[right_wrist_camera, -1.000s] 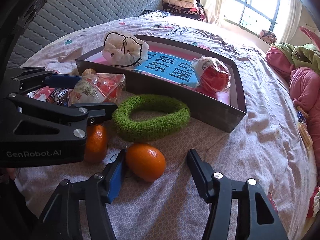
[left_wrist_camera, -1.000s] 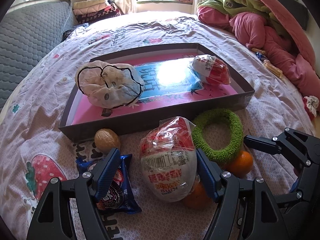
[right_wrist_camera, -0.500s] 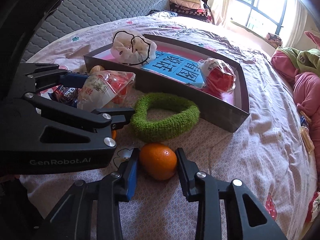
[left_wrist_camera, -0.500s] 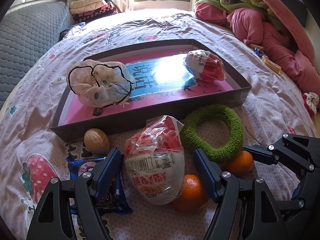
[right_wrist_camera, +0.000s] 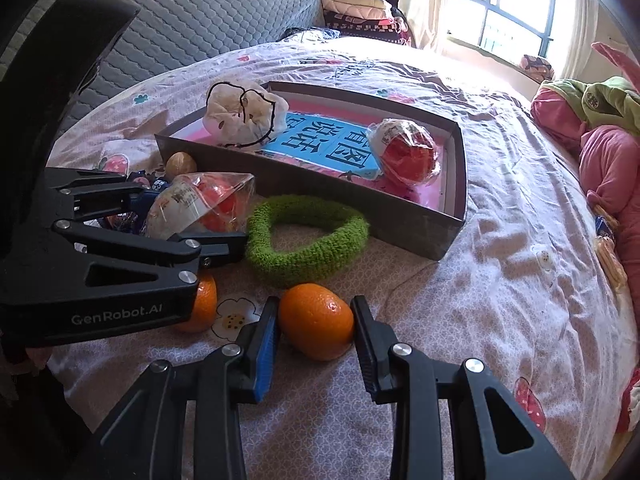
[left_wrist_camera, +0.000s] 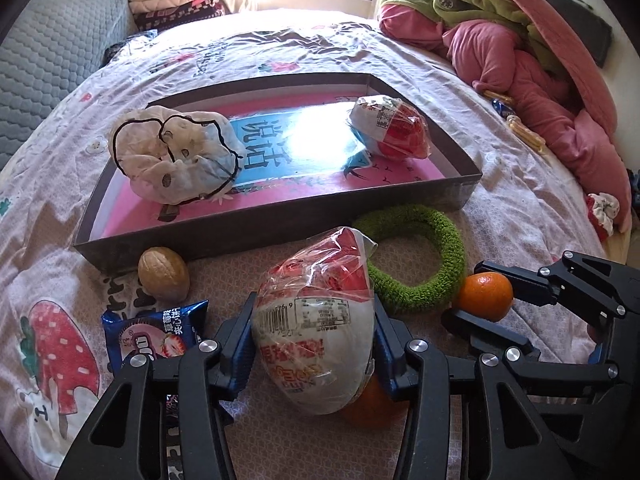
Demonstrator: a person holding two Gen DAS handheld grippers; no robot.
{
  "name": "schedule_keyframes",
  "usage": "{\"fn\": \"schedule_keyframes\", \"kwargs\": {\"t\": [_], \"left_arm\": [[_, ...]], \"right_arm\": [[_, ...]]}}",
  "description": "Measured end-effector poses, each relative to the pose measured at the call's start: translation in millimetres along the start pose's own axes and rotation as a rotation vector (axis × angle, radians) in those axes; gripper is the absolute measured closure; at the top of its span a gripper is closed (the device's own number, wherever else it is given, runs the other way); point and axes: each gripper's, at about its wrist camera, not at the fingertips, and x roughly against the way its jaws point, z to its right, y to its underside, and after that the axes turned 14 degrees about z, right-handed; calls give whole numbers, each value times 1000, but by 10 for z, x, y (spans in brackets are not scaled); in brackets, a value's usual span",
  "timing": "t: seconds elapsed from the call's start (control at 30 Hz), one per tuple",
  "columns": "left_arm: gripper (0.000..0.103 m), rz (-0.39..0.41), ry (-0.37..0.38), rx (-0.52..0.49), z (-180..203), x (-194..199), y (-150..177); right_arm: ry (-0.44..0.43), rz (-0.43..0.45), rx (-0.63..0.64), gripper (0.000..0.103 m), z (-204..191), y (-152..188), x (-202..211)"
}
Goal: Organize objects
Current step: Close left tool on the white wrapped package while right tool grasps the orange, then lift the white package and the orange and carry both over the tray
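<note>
Green ring [left_wrist_camera: 416,256] (walnut [left_wrist_camera: 163,280] near) fronts box [left_wrist_camera: 280,232].

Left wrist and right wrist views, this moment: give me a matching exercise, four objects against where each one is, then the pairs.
Things:
1. wrapped egg
2. orange
3. green ring
4. white scrunchie

Places:
A. inside the box, at its left end
B. between the left gripper fingers
C. on the bedspread, against the box's near wall
D. between the right gripper fingers

Pairs: 1-B, 2-D, 3-C, 4-A
</note>
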Motion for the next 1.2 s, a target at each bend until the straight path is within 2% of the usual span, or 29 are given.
{"fn": "schedule_keyframes", "kwargs": {"t": [0.3, 0.53, 0.73, 0.93, 1.2], "left_arm": [[52, 80, -5, 3, -25, 199, -97], [52, 132, 10, 26, -87, 331, -161], [52, 160, -5, 33, -141, 390, -208], [52, 182, -43, 42, -232, 408, -255], [52, 250, -98, 56, -376, 457, -379]], "right_arm": [[15, 35, -51, 68, 150, -70, 99], [25, 115, -110, 68, 246, -222, 252], [26, 166, -92, 68, 138, -385, 300], [39, 196, -109, 68, 50, -533, 263], [84, 263, -145, 68, 27, -708, 290]]}}
